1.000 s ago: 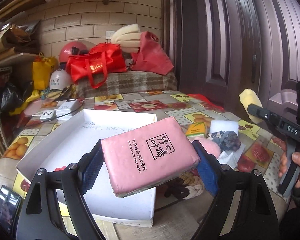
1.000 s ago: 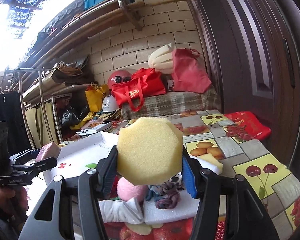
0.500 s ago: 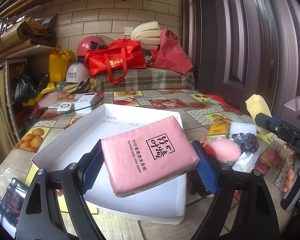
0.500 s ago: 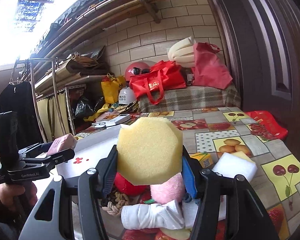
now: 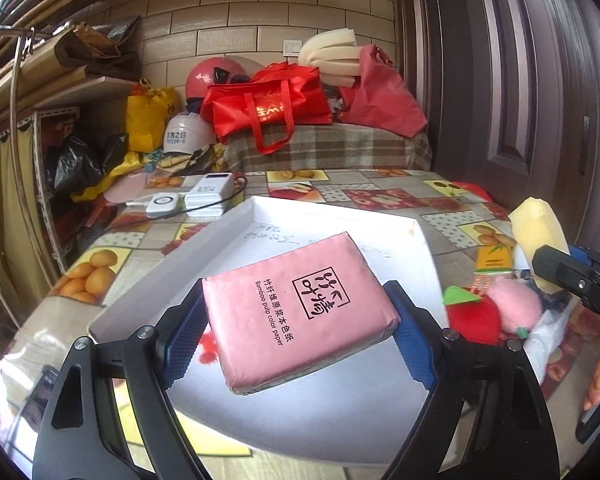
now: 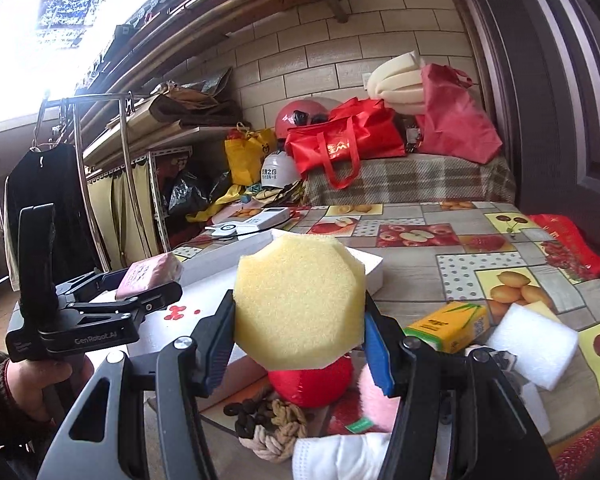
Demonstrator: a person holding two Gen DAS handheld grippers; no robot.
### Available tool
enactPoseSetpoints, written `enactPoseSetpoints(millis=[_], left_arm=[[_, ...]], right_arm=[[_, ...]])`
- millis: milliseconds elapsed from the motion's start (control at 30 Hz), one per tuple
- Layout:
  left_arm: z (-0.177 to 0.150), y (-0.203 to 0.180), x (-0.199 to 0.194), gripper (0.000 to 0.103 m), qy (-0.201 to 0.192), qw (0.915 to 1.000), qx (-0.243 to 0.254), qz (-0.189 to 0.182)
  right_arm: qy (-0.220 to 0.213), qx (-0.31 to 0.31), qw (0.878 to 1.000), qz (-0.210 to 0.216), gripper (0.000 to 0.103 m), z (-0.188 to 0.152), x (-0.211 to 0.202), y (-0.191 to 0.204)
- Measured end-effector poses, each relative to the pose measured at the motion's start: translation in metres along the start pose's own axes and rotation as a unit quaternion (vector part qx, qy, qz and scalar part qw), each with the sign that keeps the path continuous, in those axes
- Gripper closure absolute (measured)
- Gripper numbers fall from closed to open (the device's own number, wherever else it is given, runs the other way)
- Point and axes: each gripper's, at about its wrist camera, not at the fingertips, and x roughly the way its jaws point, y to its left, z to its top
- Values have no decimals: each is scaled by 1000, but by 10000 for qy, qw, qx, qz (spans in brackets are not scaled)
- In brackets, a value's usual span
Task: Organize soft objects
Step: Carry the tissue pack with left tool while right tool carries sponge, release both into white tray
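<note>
Still clamped: pink rectangular tissue pack (image 5: 300,312) across the left gripper (image 5: 296,340) above the white shallow cardboard box (image 5: 236,236), yellow octagonal foam sponge (image 6: 300,300) in the right gripper (image 6: 300,344) beside it, liable to collide over the box.

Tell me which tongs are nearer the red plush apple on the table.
Right. The right tongs, shut on the yellow sponge, hang directly above the red plush apple. The left tongs, gripping the pink tissue pack, hang over the white box beside it.
</note>
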Motion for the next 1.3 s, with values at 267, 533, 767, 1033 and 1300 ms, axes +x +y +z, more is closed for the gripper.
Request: enactPoseSetpoints(millis=[267, 533, 767, 1033, 1300], left_arm=[[8, 32, 19, 17, -111, 9990, -228, 362], [12, 65, 38, 17, 146, 9958, -771, 479], [15, 62, 58, 17, 483, 9953, -615, 568], [12, 68, 76, 17, 972, 9905, -759, 614], [11, 63, 81, 17, 1123, 9895, -658, 624]], right_arm=[[151, -316, 9993, 155, 46, 0, 29, 27], [193, -526, 9981, 266, 45, 6, 60, 48], [359, -451, 9980, 261, 45, 12, 94, 59], [644, -164, 9977, 125, 44, 14, 117, 52], [830, -198, 9963, 52, 34, 15, 124, 55]])
